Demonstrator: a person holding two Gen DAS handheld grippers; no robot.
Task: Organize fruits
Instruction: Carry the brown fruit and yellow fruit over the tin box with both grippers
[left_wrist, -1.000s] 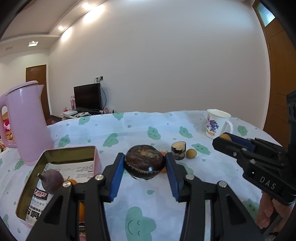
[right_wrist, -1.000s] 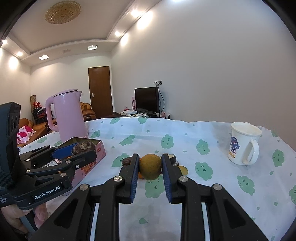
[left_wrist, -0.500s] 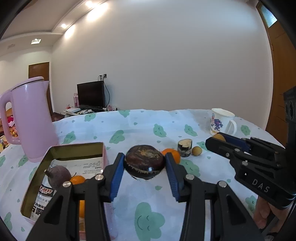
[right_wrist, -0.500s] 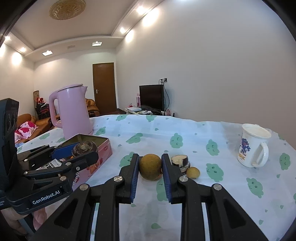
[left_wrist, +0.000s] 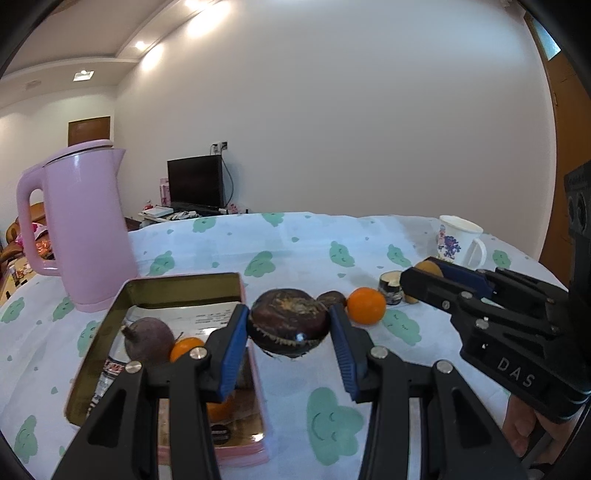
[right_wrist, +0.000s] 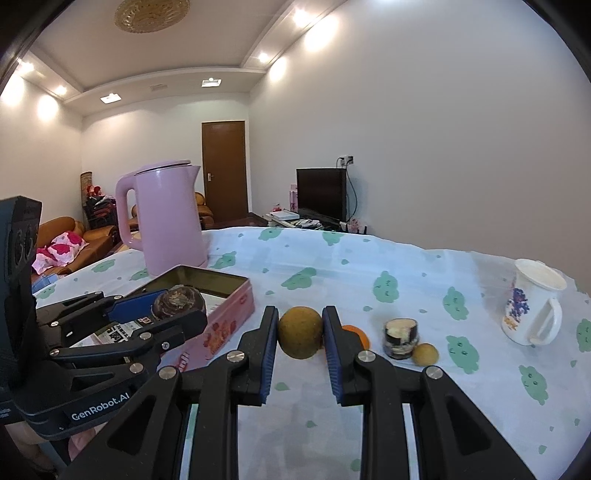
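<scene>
A pink kettle (left_wrist: 83, 229) is seen far left, then a pink tin (left_wrist: 177, 291) with fruit inside; a dark purple fruit (left_wrist: 289, 322) is clamped in the left gripper (left_wrist: 288, 343) just beside it, and a brownish-yellow round fruit (right_wrist: 300, 332) is squeezed by the right gripper (right_wrist: 300, 350) above the tablecloth (right_wrist: 406, 280)

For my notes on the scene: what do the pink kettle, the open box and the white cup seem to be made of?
Pink kettle: probably smooth plastic, semi-gloss; soft highlights on an even pastel shell, though painted metal is possible.
Open box: thin metal tin; gold-coloured, shiny inner walls with a rolled rim, pink printed outside.
White cup: looks like glazed ceramic, maybe hard plastic; glossy white with a printed figure and a thick handle.
</scene>
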